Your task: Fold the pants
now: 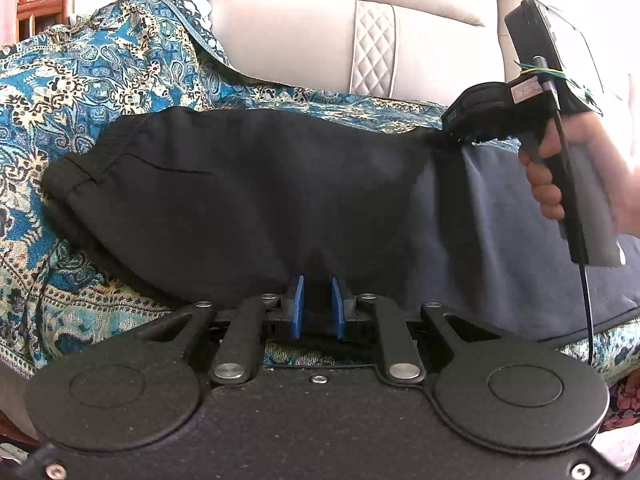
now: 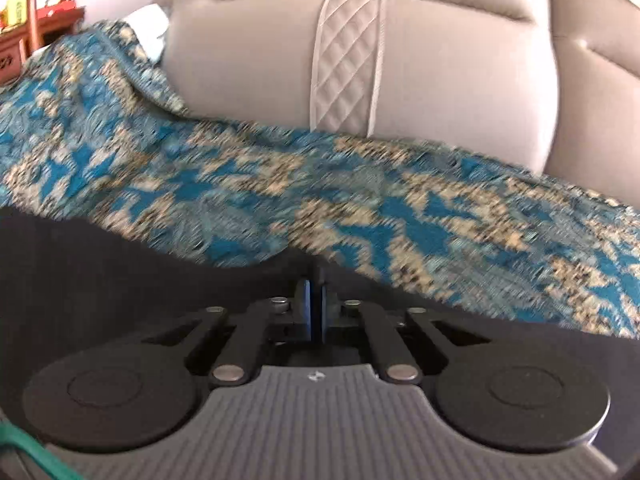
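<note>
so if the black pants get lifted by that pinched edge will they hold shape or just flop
Probably flop: the black pants drape limp over the patterned cover, with soft creases at the waistband. The cloth bunched between the left gripper fingers suggests thin, light fabric. It likely drags rather than slides, since the woven cover looks grippy.

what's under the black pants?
The pants lie on a blue patterned cloth spread over the couch seat, with the couch backrest behind. The cloth shows all around them; whatever lies directly beneath the pants is covered.
</note>
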{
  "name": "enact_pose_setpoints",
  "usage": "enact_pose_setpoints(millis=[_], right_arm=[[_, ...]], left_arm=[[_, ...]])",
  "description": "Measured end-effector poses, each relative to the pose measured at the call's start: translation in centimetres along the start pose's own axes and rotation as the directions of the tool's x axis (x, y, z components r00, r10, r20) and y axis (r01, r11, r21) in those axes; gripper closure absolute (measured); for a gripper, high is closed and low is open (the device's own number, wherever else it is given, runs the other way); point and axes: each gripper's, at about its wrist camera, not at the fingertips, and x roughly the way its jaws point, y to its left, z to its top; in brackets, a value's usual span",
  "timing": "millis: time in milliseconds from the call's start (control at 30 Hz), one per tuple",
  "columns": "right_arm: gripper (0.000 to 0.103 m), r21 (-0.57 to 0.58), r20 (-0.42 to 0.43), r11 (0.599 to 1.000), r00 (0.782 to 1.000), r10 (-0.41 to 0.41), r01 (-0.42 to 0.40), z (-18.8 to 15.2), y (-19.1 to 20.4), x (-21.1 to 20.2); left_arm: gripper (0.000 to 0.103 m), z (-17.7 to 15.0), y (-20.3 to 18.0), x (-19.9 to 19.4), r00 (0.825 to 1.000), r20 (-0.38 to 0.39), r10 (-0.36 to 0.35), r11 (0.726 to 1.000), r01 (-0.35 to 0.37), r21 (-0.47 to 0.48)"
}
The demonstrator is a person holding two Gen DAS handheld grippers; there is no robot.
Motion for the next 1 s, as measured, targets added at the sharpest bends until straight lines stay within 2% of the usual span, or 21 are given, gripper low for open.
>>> enact_pose_setpoints(millis=[100,167,200,233,267,333,433,567,633,700,767,900,1000], right_arm=[[0.100,-0.011,0.039,0.996,0.995,-0.088,0.088,0.7,-1.1,0.8],[0.099,0.008,-0.011,0.994,0.994,-0.113,0.113,1.3,-2.6,2.4],[0.093,0.036,-0.011,0.994,0.995,-0.101,0.101,1.3,-3.4,2.5],[0.083,0.066,0.007,0.995,0.997,-0.082,0.081,1.3,-4.1,2.0],[0.082,0.092,0.030,0.994,0.998,-0.062,0.059,1.2,-4.6,1.3],[0.057,0.133,0.092,0.991,0.996,0.008,-0.020,0.8,-5.3,-0.7],[0.053,0.101,0.137,0.980,0.978,0.157,-0.171,-0.7,-4.8,-3.6],[0.053,-0.076,0.093,0.960,0.957,0.276,-0.269,-3.6,-1.6,-5.4],[0.053,-0.113,0.053,0.950,0.953,0.299,-0.291,-4.9,-0.7,-5.2],[0.054,-0.130,0.043,0.955,0.960,0.276,-0.268,-5.9,-0.9,-4.7],[0.054,-0.139,0.070,0.961,0.965,0.252,-0.241,-6.2,-1.9,-4.5],[0.053,-0.064,0.088,0.993,0.990,0.107,-0.101,-5.2,-6.9,-4.0],[0.053,0.026,0.093,0.999,0.995,-0.021,0.019,-5.4,-12.3,-4.3]], left_arm=[[0.087,0.0,0.0,0.0,1.000,0.002,-0.001,1.000,0.001,0.001],[0.087,0.0,0.0,0.0,1.000,0.001,-0.001,1.000,0.001,0.002],[0.087,0.0,0.0,0.0,1.000,0.000,-0.001,1.000,0.001,0.001],[0.087,0.0,0.0,0.0,1.000,-0.001,-0.001,1.000,0.001,-0.002],[0.087,0.0,0.0,0.0,1.000,-0.003,0.000,1.000,0.000,-0.005],[0.087,0.1,0.0,0.0,1.000,-0.005,0.002,1.000,-0.002,-0.007],[0.087,0.1,0.0,0.1,1.000,-0.008,0.007,1.000,-0.007,-0.007],[0.086,0.4,-0.1,0.2,1.000,-0.019,0.014,1.000,-0.014,-0.008],[0.086,0.5,-0.2,0.3,1.000,-0.024,0.019,1.000,-0.019,-0.006],[0.086,0.6,-0.3,0.3,0.999,-0.026,0.024,1.000,-0.024,0.000],[0.086,0.6,-0.4,0.3,0.999,-0.029,0.029,1.000,-0.029,0.007],[0.085,0.8,-0.6,0.5,0.999,-0.039,0.038,0.999,-0.037,0.012],[0.085,0.9,-0.7,0.6,0.998,-0.046,0.047,0.999,-0.047,0.006]])
